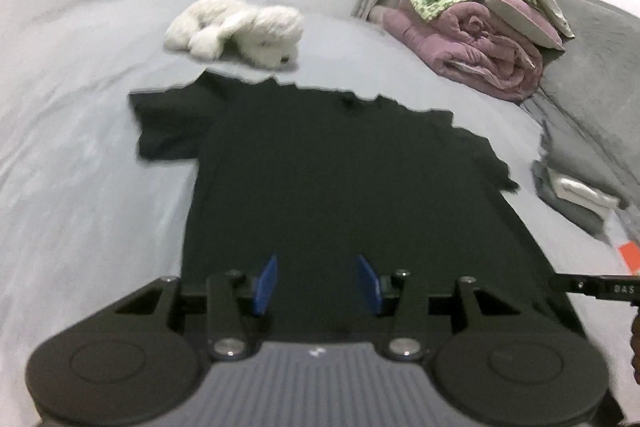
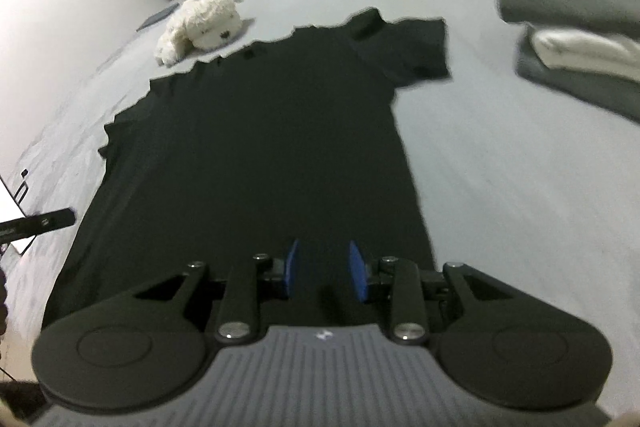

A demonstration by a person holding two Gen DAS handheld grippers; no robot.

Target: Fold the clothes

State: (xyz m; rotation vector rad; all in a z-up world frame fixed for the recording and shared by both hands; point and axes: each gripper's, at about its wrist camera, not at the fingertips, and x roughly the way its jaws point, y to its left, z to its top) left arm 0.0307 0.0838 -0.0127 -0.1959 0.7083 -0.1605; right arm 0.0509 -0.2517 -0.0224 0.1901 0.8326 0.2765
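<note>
A black short-sleeved T-shirt (image 1: pixel 340 167) lies spread flat on the grey bed sheet (image 1: pixel 80 167), collar far from me and hem near me. My left gripper (image 1: pixel 317 281) hovers open over the hem end, blue pads apart with only shirt fabric seen behind them. In the right wrist view the same T-shirt (image 2: pixel 260 131) stretches away, and my right gripper (image 2: pixel 323 269) is open above its hem near the right side. Part of the other gripper (image 2: pixel 38 223) shows at the left edge.
A white plush dog (image 1: pixel 240 27) lies beyond the collar. Rolled pink and green bedding (image 1: pixel 472 27) sits at the far right. A folded grey and white pile (image 2: pixel 580 63) lies right of the shirt. Curtains and a window stand behind the bed.
</note>
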